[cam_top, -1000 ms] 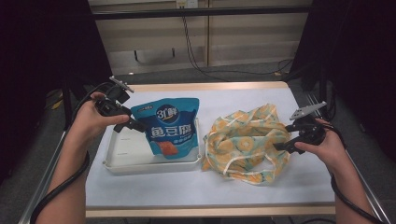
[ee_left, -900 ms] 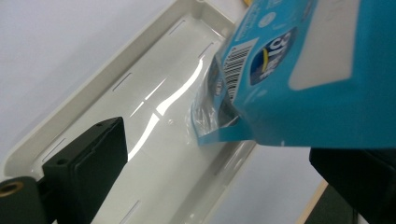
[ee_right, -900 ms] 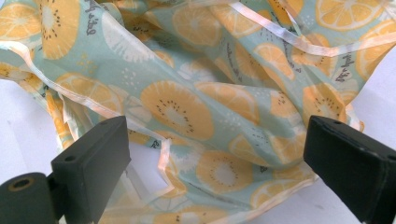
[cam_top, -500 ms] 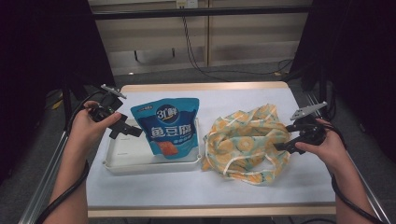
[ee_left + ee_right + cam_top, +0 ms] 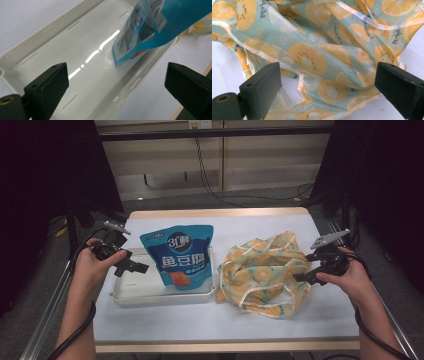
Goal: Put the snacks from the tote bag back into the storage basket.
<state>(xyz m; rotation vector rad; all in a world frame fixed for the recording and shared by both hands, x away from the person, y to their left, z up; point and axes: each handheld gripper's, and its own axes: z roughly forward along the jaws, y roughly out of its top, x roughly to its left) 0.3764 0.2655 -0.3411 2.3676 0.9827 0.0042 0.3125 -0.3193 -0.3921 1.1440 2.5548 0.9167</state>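
A blue snack pouch (image 5: 180,255) stands tilted in a white tray (image 5: 142,287) on the table's left half. My left gripper (image 5: 136,267) is open over the tray's left part, a little apart from the pouch. In the left gripper view the tray's floor (image 5: 62,52) lies between the open jaws (image 5: 117,83), with the pouch's lower end (image 5: 147,30) beyond them. A cloth bag printed with orange slices (image 5: 265,270) lies crumpled at the right. My right gripper (image 5: 303,275) is open at its right edge. The cloth (image 5: 317,52) lies just ahead of those jaws (image 5: 329,83).
A pale cloth covers the table (image 5: 210,325), which has a wooden front edge. Metal rails run along both sides. Cables trail on the floor (image 5: 240,195) behind the table.
My left gripper has drawn back from the pouch's upper left corner, moving left and toward me. The pouch stays leaning in the tray. The right hand has not moved.
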